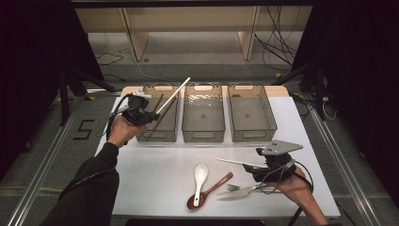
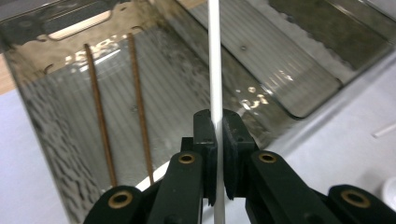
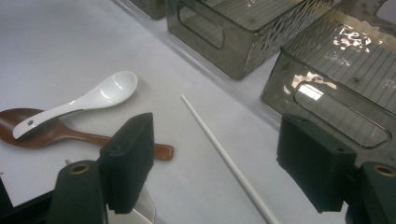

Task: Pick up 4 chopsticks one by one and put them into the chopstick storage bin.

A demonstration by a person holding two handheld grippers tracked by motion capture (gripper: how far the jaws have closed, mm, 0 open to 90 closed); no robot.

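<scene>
My left gripper (image 1: 151, 115) is shut on a white chopstick (image 1: 175, 93) and holds it slanted over the left bin (image 1: 155, 134). In the left gripper view the jaws (image 2: 217, 128) pinch this white chopstick (image 2: 214, 65) above two brown chopsticks (image 2: 140, 112) lying in the bin. A second white chopstick (image 1: 233, 162) lies on the table, and my right gripper (image 1: 250, 168) stands open at its near end. In the right gripper view that chopstick (image 3: 201, 119) runs between the spread jaws (image 3: 222, 144), untouched by either.
Three clear grey bins stand in a row at the back: the left one, a middle one (image 1: 203, 136) and a right one (image 1: 253, 135). A white spoon (image 1: 201, 174) lies across a brown wooden spoon (image 1: 214, 187), with a fork (image 1: 244, 189) beside them near the front edge.
</scene>
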